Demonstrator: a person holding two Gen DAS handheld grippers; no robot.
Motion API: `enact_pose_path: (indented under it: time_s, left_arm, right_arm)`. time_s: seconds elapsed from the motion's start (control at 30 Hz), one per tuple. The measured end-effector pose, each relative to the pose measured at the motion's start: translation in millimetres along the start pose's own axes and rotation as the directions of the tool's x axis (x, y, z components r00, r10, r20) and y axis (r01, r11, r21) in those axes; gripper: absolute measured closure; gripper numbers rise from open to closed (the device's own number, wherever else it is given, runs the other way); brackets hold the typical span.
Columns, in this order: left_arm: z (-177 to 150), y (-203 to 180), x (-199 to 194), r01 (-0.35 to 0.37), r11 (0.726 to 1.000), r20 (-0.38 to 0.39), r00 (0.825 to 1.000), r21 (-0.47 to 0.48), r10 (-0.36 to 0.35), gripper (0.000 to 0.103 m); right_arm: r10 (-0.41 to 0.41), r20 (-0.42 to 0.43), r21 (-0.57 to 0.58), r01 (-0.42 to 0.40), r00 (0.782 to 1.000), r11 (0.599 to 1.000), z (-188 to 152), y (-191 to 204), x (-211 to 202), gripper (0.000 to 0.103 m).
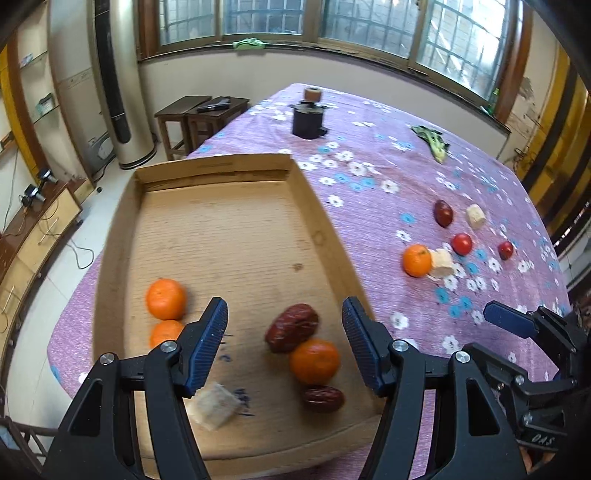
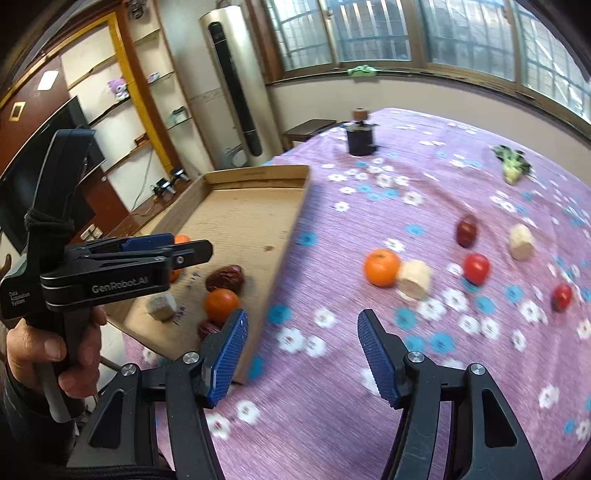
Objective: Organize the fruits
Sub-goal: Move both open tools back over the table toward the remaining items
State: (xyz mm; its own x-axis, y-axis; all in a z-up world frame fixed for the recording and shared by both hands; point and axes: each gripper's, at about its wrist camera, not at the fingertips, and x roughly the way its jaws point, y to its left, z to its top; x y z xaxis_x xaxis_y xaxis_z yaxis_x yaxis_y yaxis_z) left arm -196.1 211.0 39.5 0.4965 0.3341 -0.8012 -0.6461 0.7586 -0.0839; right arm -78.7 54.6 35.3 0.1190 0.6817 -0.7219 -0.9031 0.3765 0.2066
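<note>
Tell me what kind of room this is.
Most likely a home living or dining room. A table under a purple floral tablecloth holds a cardboard tray of fruit; a tall standing air conditioner and wall shelves stand beside a wide window.

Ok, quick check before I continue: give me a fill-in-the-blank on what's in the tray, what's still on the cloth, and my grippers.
1. The cardboard tray holds ____ oranges.
2. The orange on the tablecloth touches a pale ____ chunk.
3. The left gripper hovers over the tray with its jaws ____.
4. The right gripper holds ____.

Missing words: three; banana; open; nothing
</note>
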Motion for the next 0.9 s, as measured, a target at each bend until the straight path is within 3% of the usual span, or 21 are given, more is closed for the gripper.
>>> enact_pose_path:
  time_s: [0.73, 0.9]
  left_arm:
    - [2, -64, 3, 0.082, 0.992, -0.022, 0.997, 0.094, -0.08, 0.039]
    - [6, -85, 13, 0.083, 0.984, -0.021, 0.997, 0.156, -0.081, 0.039]
  right_arm:
    - [-0.131, 0.021, 0.142, 0.126, 0.991, 0.982, -31, -80, -42, 0.039]
    - [-0.159, 0.025, 0.171, 0.152, 0.987, 0.973, -35, -100, -50, 0.039]
